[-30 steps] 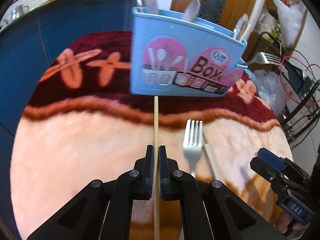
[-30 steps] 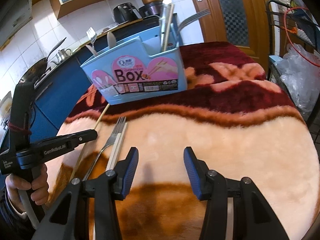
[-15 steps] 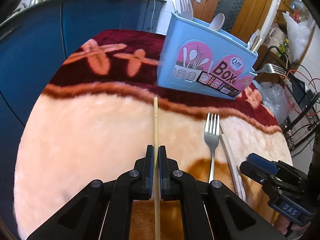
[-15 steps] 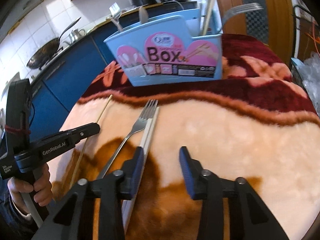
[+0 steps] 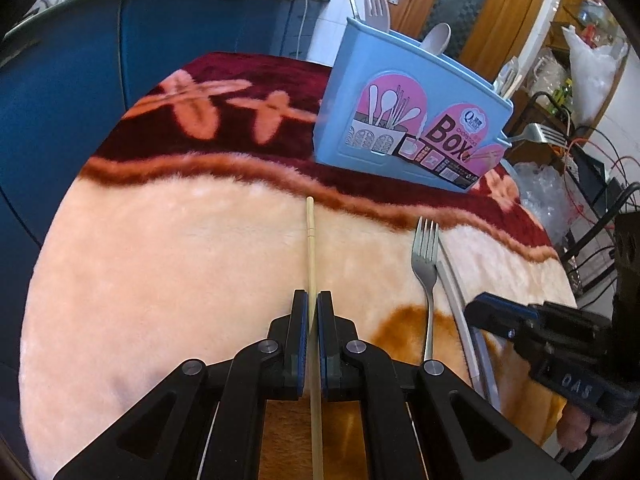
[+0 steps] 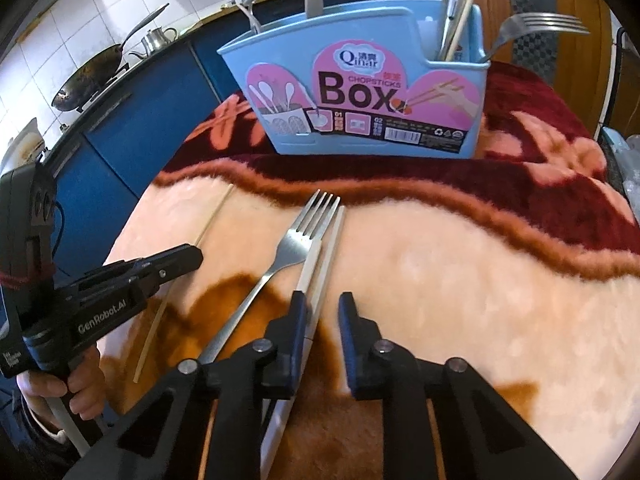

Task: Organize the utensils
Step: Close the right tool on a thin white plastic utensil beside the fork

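My left gripper [image 5: 313,305] is shut on a thin wooden chopstick [image 5: 310,236], which points toward the blue utensil box [image 5: 404,92] at the back. From the right wrist, the left gripper [image 6: 188,257] sits low over the peach blanket. My right gripper [image 6: 323,303] hangs over a pair of white chopsticks [image 6: 326,240]. Its jaws are closing, with the white chopsticks between them beside the left finger [image 6: 298,312] and a gap still showing. A steel fork [image 6: 296,245] lies just left of them. The box [image 6: 360,92] holds forks, spoons and chopsticks.
A plush peach and maroon blanket [image 6: 460,288] covers the round table. Blue cabinets [image 5: 60,92] stand behind, with a wok [image 6: 86,80] and a kettle [image 6: 154,38] on the counter. A wire rack with cables and plastic bags [image 5: 592,68] is at the right.
My right gripper slid left until the white chopsticks lay between its jaws, which narrowed a lot. The left gripper kept its grip on the wooden chopstick and drifted left, away from the box.
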Demonstrator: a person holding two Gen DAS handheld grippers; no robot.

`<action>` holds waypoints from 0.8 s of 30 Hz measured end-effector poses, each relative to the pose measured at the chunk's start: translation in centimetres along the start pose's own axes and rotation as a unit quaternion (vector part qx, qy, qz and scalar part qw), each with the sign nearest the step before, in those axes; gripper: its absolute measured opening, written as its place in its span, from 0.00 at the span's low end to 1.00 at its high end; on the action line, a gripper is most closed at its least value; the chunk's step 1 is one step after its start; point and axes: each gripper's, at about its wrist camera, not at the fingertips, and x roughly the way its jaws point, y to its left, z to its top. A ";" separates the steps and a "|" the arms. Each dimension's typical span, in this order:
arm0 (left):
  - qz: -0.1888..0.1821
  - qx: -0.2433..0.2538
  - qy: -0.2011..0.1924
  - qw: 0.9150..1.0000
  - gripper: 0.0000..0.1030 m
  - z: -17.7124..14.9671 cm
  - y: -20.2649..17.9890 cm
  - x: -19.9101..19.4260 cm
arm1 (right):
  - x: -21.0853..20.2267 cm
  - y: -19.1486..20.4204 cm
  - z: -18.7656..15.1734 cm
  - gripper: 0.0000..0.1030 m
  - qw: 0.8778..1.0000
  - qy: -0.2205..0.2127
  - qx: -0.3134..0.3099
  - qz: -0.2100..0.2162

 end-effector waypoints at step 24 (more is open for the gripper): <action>-0.009 0.047 0.119 0.992 0.06 2.7 -0.2 1.4 | 1.6 -0.5 3.2 0.09 0.992 0.109 -0.066 -0.019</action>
